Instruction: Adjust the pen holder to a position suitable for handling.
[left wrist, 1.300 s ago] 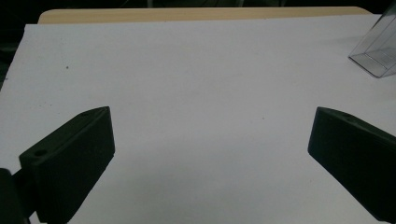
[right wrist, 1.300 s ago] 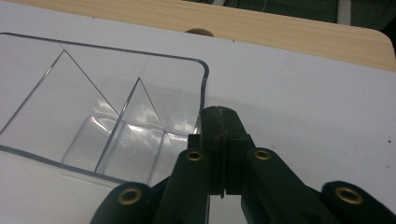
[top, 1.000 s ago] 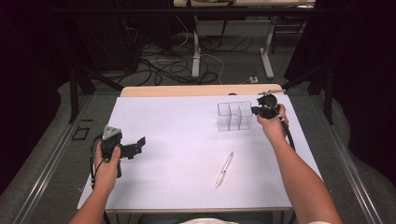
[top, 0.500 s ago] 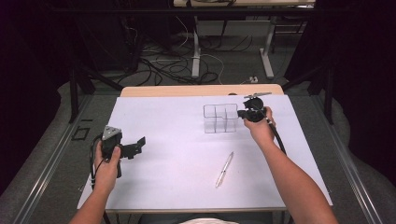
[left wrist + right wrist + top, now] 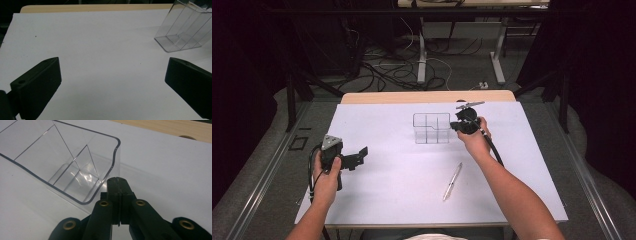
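At centre frame, the right gripper (image 5: 460,125) has its fingers closed against the clear organizer's (image 5: 432,128) wall. The left gripper (image 5: 354,156), lower left, has its fingers open and empty.

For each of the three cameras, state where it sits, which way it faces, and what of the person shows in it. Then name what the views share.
High view: fixed above the person's side, facing forward and down on the white table; both forearms, the left gripper and right gripper show.
Left gripper view: rides the left gripper, looking low across the table; its two black jaws stand wide apart.
Right gripper view: rides the right gripper, looking down at the table; its jaws are shut at the clear organizer's wall.
Shared: all three show the clear organizer.
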Demonstrator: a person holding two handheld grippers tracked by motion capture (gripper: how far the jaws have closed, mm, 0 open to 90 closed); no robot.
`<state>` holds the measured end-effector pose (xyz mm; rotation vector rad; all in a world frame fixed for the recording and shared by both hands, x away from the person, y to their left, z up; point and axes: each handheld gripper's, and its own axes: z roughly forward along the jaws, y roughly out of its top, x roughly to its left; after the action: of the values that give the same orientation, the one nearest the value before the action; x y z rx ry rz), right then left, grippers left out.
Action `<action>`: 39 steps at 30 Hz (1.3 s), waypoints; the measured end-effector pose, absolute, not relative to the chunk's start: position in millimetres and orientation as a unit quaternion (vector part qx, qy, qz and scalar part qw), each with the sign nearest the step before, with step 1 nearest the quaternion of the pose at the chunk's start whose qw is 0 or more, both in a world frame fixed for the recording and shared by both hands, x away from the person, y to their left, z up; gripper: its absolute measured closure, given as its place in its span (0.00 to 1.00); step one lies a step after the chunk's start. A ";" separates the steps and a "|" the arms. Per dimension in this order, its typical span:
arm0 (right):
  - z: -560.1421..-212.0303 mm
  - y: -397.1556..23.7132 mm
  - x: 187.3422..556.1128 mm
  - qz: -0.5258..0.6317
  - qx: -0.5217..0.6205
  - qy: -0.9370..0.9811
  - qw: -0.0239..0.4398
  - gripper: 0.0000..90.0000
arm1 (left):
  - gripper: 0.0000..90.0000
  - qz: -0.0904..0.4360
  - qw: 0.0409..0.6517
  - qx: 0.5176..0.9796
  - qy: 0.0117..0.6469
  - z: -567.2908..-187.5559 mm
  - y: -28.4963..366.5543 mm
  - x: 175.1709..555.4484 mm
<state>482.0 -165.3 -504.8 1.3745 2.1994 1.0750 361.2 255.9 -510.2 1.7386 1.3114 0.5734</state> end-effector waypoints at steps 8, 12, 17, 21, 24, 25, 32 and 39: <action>-506.1 -159.7 483.6 0.384 0.484 0.769 0.164 1.00 | 0.01 0.230 0.431 0.696 0.526 -510.6 255.6 361.2; -506.7 -160.0 484.5 0.387 0.486 0.767 0.162 1.00 | 0.01 0.230 0.432 0.696 0.526 -510.7 255.3 361.3; -507.3 -159.4 484.8 0.389 0.490 0.763 0.161 1.00 | 0.01 0.230 0.432 0.696 0.526 -510.8 255.3 361.4; -507.6 -158.6 484.6 0.391 0.487 0.764 0.160 1.00 | 0.01 0.229 0.432 0.696 0.526 -510.7 255.1 361.3; -507.6 -156.6 483.9 0.391 0.488 0.764 0.157 1.00 | 0.01 0.229 0.432 0.696 0.526 -510.7 255.1 361.3; -507.6 -156.2 483.9 0.391 0.486 0.766 0.158 1.00 | 0.01 0.229 0.432 0.696 0.526 -510.7 255.1 361.2; -505.0 -158.8 482.3 0.394 0.487 0.764 0.155 0.98 | 0.01 0.229 0.431 0.697 0.525 -510.9 255.4 361.4; -499.0 -166.6 474.4 0.404 0.476 0.764 0.164 0.94 | 0.01 0.229 0.432 0.695 0.527 -511.1 255.1 361.0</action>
<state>474.4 -166.6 -499.0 1.3572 2.1782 1.1510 361.0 255.1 -511.1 1.7326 1.3140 0.5719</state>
